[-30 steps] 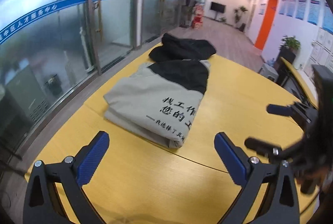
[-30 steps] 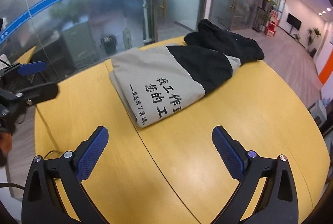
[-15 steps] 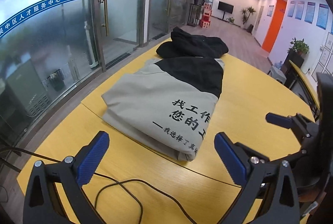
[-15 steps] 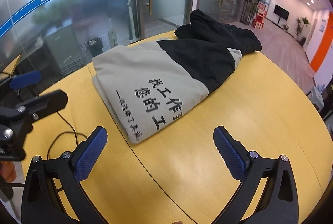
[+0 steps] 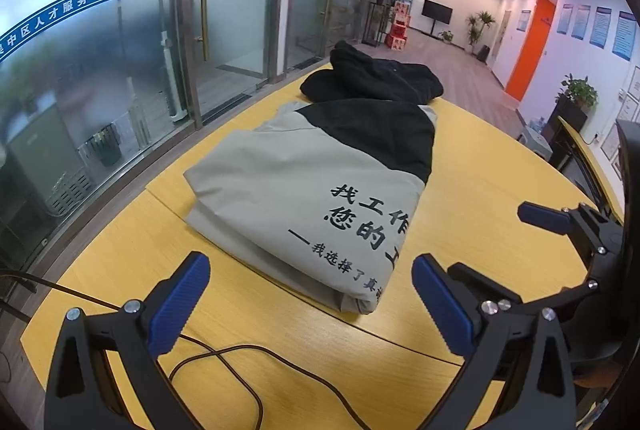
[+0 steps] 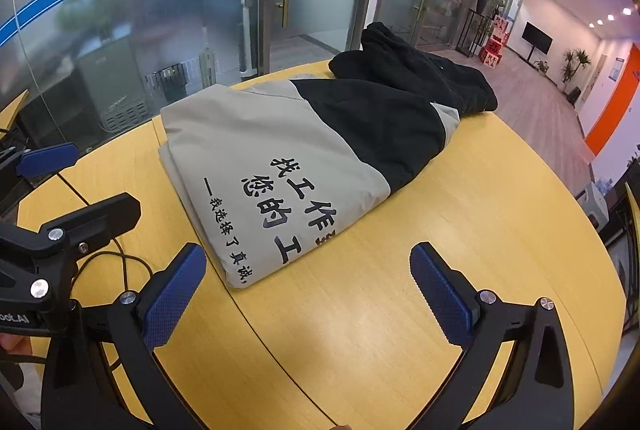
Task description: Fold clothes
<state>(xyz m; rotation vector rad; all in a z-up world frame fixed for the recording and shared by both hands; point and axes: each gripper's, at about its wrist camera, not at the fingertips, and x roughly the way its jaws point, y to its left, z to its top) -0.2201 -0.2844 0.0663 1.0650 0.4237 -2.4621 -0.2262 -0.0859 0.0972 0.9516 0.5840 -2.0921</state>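
Observation:
A folded grey and black garment (image 5: 312,190) (image 6: 288,158) with black printed characters lies flat on the yellow round table (image 5: 480,182) (image 6: 460,230). Behind it sits a crumpled black garment (image 5: 372,78) (image 6: 420,74), touching its far end. My left gripper (image 5: 310,304) is open just in front of the folded garment's near edge, holding nothing. My right gripper (image 6: 308,294) is open too, empty, above the table near the garment's printed corner. The right gripper (image 5: 560,242) shows at the right of the left wrist view, and the left gripper (image 6: 60,190) at the left of the right wrist view.
A thin dark cable (image 5: 224,358) (image 6: 120,266) loops on the table near the front edge. Frosted glass walls and doors (image 5: 160,50) run along the table's far left side. A corridor with an orange door (image 5: 528,42) opens behind. A second desk edge (image 5: 588,158) stands at the right.
Both grippers have moved closer to the folded garment, which now fills more of each view. The cable has come into view on the table. Both stay open.

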